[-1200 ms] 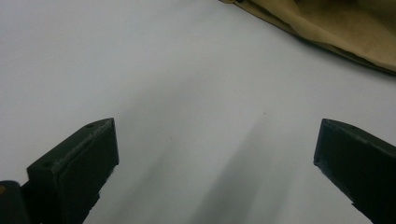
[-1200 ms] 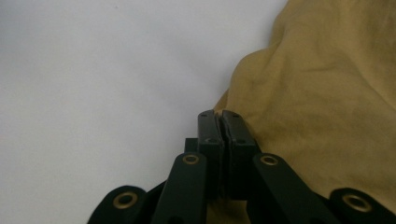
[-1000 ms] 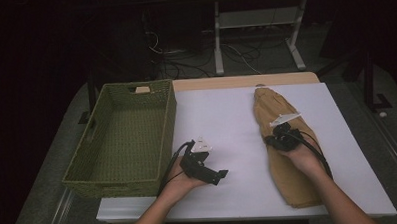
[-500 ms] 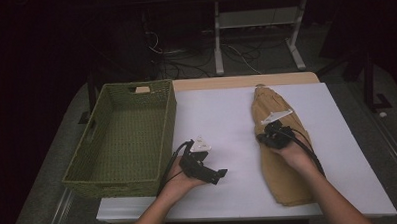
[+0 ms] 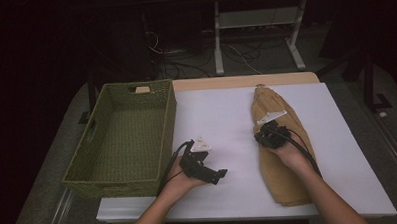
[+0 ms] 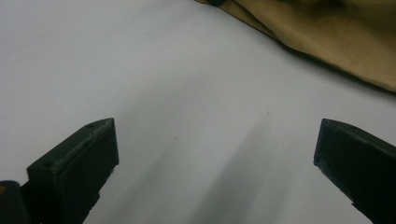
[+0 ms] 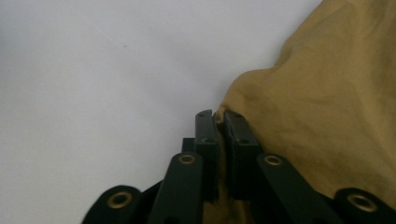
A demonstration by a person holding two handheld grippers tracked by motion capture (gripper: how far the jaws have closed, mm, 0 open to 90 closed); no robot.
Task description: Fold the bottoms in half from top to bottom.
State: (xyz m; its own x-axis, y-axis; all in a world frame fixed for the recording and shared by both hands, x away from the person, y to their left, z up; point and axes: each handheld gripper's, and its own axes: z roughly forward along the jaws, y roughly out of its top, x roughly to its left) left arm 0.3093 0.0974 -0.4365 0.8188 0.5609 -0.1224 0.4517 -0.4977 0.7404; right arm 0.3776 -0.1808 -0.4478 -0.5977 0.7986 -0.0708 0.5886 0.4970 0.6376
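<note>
I have the right gripper (image 7: 218, 116) pinched tight on the left edge of the long mustard-yellow folded cloth (image 5: 283, 154), which lies on the white table (image 5: 221, 116) at about three o'clock. My left gripper (image 6: 215, 154) rests at six o'clock, jaws wide apart over bare tabletop. The green woven rectangular basket (image 5: 122, 139) sits at nine o'clock.

Plenty of open white table (image 5: 221, 111) between the green wicker basket (image 5: 122, 139) on the left and the tan cloth (image 5: 282, 139) on the right, so a hand can pass straight from near to far down the middle. The basket's tall walls block the left edge (inside it's bare). The left gripper (image 5: 219, 175) sits in the near middle, the right gripper (image 5: 261, 136) at the cloth's left edge.
</note>
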